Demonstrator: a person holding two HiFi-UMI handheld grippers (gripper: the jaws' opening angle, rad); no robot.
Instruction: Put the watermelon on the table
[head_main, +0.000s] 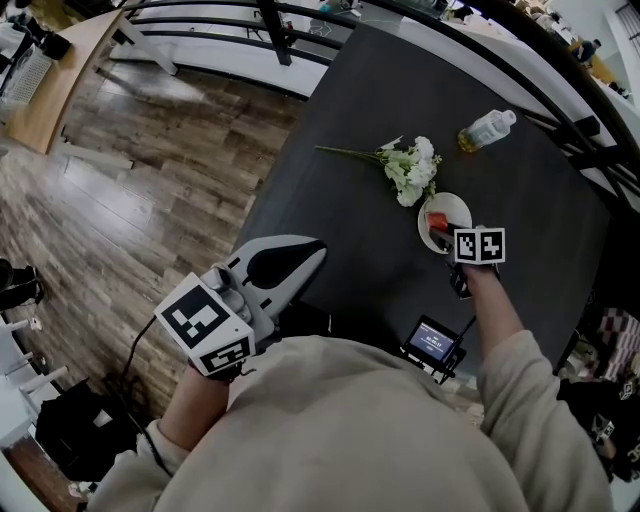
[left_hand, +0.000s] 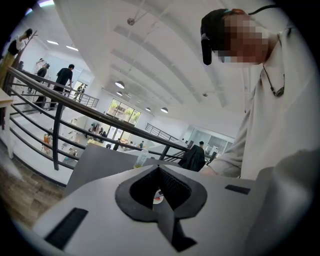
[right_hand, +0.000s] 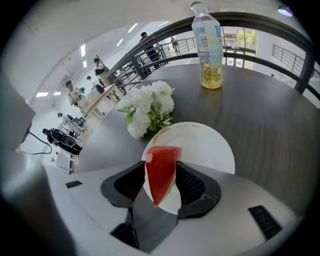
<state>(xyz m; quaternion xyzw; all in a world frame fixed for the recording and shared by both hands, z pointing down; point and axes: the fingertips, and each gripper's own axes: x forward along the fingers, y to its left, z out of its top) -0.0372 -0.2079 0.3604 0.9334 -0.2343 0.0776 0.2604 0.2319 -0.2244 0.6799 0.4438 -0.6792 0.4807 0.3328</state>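
I saw the left gripper (head_main: 305, 252) nearest, lower left of the head view, forearm bent up by the chest, jaws pressed together on nothing. The right arm stretched out over the dark table (right_hand: 260, 115). The right gripper (right_hand: 163, 167) pinched the watermelon (right_hand: 161, 175) over the white plate (right_hand: 210, 145), its long axis vertical in frame and its tip pointing down.

The dark grey bench (head_main: 400, 130) is matt; the brown plank floor (head_main: 150, 170) is faintly shiny wood. The round white plate (right_hand: 212, 145) is glossy, the clear bottle (right_hand: 209, 45) plastic. The right tool (right_hand: 162, 181) has a matt grey plastic shell; ribbed black pads (right_hand: 192, 182) press the moist red watermelon wedge (right_hand: 161, 164).
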